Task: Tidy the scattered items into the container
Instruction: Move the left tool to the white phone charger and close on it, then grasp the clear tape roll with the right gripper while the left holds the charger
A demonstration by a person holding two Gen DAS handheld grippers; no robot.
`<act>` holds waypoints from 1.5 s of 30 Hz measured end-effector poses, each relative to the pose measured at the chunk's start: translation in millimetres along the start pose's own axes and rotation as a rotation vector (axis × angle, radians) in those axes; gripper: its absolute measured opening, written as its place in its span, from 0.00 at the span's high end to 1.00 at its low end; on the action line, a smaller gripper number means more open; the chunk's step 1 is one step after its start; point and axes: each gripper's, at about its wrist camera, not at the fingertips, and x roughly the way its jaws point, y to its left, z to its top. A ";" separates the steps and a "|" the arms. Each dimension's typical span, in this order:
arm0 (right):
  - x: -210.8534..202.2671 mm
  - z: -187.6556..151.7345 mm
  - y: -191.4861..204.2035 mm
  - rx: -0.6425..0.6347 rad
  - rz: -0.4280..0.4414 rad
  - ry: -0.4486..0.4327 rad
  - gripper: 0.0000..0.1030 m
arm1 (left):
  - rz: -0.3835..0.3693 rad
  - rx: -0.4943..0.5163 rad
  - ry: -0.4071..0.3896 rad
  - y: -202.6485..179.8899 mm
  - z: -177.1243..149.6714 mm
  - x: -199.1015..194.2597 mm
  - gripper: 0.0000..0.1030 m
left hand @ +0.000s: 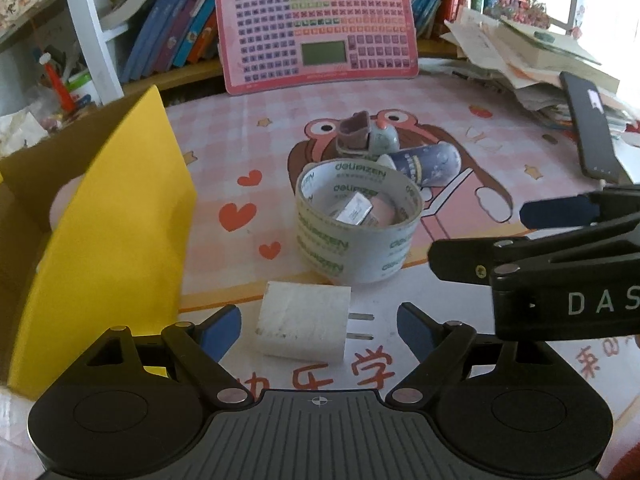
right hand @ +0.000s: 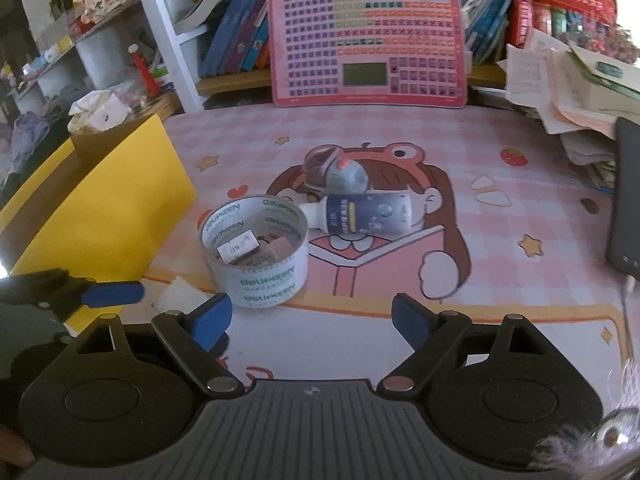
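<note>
A yellow-flapped cardboard box (left hand: 100, 216) stands open at the left of a pink cartoon table mat (right hand: 500, 312). Near the middle sits a tape roll (left hand: 356, 236) holding small items, a bottle (right hand: 368, 214) lying just behind it. The left gripper (left hand: 318, 326) spreads wide around a white charger plug (left hand: 302, 326) without touching; the right gripper (right hand: 312, 316) gapes wide over bare mat.

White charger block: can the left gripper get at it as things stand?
Probably yes. The white charger block lies flat on the mat right ahead of the left gripper, whose jaws stand open wider than the block. Nothing lies between; the tape roll sits beyond it and the right gripper off to the side.
</note>
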 end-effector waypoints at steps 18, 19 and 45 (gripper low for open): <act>60.1 35.6 25.7 -0.129 0.097 0.043 0.13 | -0.026 -0.048 0.071 8.9 -1.7 18.7 0.33; 62.9 37.1 27.0 -0.129 0.104 0.048 0.13 | -0.026 -0.047 0.069 8.9 -2.0 18.6 0.33; -2.4 26.3 -0.7 0.004 0.054 -0.058 0.21 | -0.085 -0.077 -0.009 5.1 -8.4 -27.7 0.34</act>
